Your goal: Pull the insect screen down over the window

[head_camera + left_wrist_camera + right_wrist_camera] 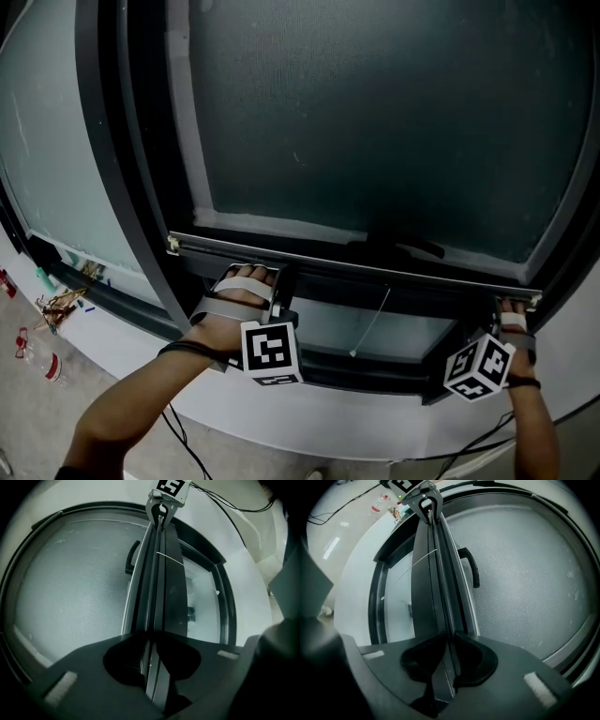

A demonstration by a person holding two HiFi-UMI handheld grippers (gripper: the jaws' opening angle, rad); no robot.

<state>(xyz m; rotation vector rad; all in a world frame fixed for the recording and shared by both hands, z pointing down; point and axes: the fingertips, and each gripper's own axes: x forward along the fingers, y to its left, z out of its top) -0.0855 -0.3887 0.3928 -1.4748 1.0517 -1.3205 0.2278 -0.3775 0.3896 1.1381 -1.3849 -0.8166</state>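
Passing between both jaws, screen bar point(159, 588), seemingly clamped

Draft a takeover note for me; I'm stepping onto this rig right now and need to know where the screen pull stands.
Left tool: shut on the screen's bottom bar, near its left end.
Right tool: shut on the same bar, at its right end.
Insect screen: its mesh covers most of the window. The bar sits just above the lower frame, with a strip of glass uncovered between them.
Done: both grips set, screen most of the way down.
Left: pull the bar evenly down to the frame, then release.
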